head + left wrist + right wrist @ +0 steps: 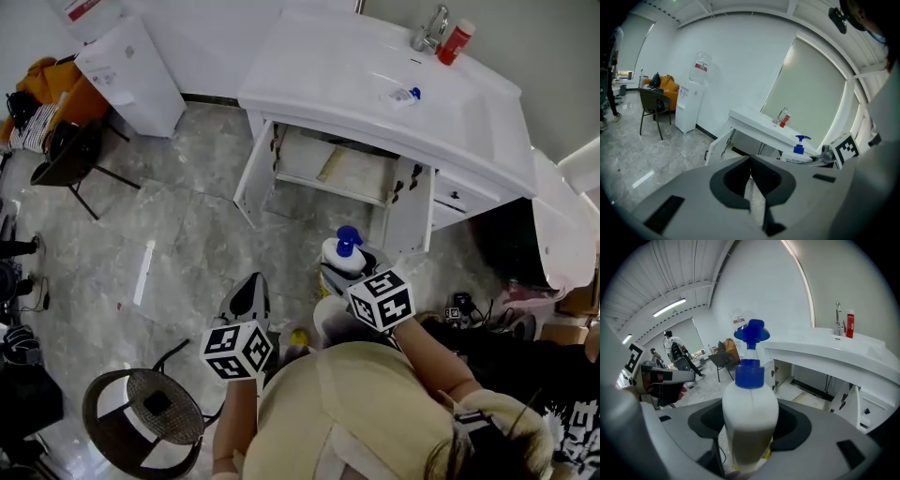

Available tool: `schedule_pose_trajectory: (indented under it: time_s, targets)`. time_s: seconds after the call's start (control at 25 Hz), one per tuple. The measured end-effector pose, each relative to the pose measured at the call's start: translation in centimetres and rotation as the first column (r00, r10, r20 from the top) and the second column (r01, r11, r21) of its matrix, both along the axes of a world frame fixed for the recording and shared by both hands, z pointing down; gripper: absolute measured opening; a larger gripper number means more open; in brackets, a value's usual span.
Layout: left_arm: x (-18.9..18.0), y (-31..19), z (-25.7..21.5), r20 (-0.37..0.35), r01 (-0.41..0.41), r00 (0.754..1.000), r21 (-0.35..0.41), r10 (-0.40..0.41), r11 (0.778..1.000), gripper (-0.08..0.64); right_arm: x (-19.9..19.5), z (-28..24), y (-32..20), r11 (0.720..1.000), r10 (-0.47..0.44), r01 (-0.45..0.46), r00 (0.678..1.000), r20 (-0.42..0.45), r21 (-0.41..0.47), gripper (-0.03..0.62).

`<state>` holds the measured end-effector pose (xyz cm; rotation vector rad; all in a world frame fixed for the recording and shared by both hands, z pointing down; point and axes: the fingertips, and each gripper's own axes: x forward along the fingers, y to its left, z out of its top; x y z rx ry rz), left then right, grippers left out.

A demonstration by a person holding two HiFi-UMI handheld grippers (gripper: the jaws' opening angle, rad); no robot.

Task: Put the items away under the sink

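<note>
Head view: right gripper (349, 274), extended, pinches the upright pump bottle (341, 251); left gripper (249, 283) jaws pressed together.

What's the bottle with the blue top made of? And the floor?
The bottle is probably smooth white plastic, slightly see-through, with darker liquid showing inside. The floor is likely polished grey stone or tile: veined, with shiny reflections.

The white worktop (328, 84) carried a tap (429, 30) at its back edge, a red bottle (456, 42) just beside the tap, and a small blue-capped item (405, 95) lying nearer the front. Below it, between two open doors, the cabinet shelf (361, 178) showed a yellowish patch. The grey marble floor (178, 244) bore a water dispenser (131, 75), a black chair (70, 155) and a wicker chair (150, 412).
</note>
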<state>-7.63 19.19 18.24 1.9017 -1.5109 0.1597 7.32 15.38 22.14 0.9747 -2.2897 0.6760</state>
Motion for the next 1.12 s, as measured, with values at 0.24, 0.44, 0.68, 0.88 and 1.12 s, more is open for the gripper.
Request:
schedule_pose_trajectory:
  time_s: [0.24,0.44,0.68,0.88,1.12]
  targets:
    - [2.1,-4.5,0.3,-0.010,0.028,1.000,-0.011,-0.028,1.000,0.038,1.0,-0.3,-4.9,0.998,-0.055,0.055,0.998,0.005,0.012,0.282]
    - [3.5,-7.5,0.9,0.010,0.036,0.999,-0.015,-0.036,0.999,0.038,2.3,0.8,-8.0,0.997,-0.074,0.074,0.997,0.007,-0.010,0.282]
    - [4.7,-9.9,2.6,0.029,0.058,0.998,-0.042,-0.057,0.997,0.038,3.4,2.1,-10.9,0.992,-0.126,0.126,0.992,0.002,-0.033,0.282]
    - [5.5,-10.9,3.4,0.028,0.083,0.996,-0.048,-0.082,0.995,0.038,4.2,3.3,-12.6,0.988,-0.146,0.146,0.989,-0.002,-0.053,0.282]
    - [4.5,-10.3,5.3,0.038,0.113,0.993,-0.095,-0.110,0.989,0.038,4.1,5.3,-13.6,0.982,-0.177,0.174,0.984,-0.025,-0.073,0.281]
